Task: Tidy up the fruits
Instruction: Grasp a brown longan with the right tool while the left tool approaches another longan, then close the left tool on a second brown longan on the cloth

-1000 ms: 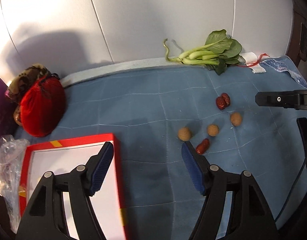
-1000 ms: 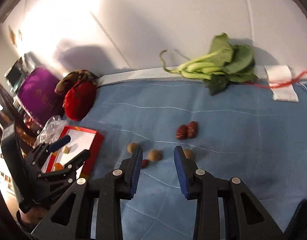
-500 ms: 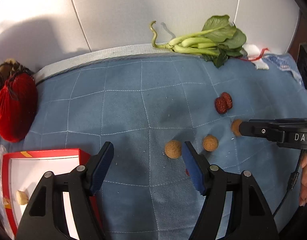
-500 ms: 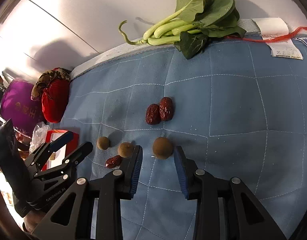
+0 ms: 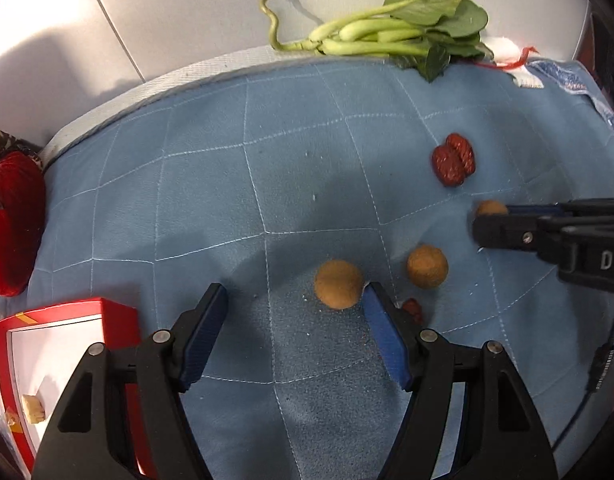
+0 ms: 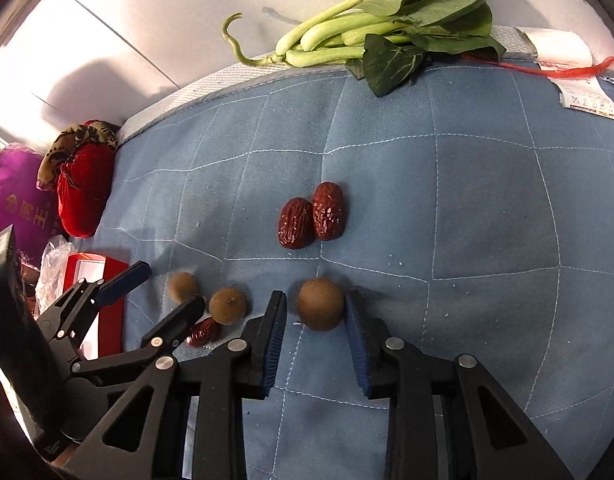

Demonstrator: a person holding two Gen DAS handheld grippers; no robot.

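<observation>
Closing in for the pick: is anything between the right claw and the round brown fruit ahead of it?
Nothing visible. The round brown fruit lies on the blue mat between the tips of the right claw, whose jaws have just been closing. The neighbouring brown fruit sits outside the left finger, apart.

Right tool (image 6: 315,312) jaws just closing around brown longan (image 6: 320,304); two red dates (image 6: 311,215) beyond.

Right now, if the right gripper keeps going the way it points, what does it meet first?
Probably the brown round fruit between its jaws, which have just been closing; past it, the blue quilted cloth. Contact is hard to judge.
</observation>
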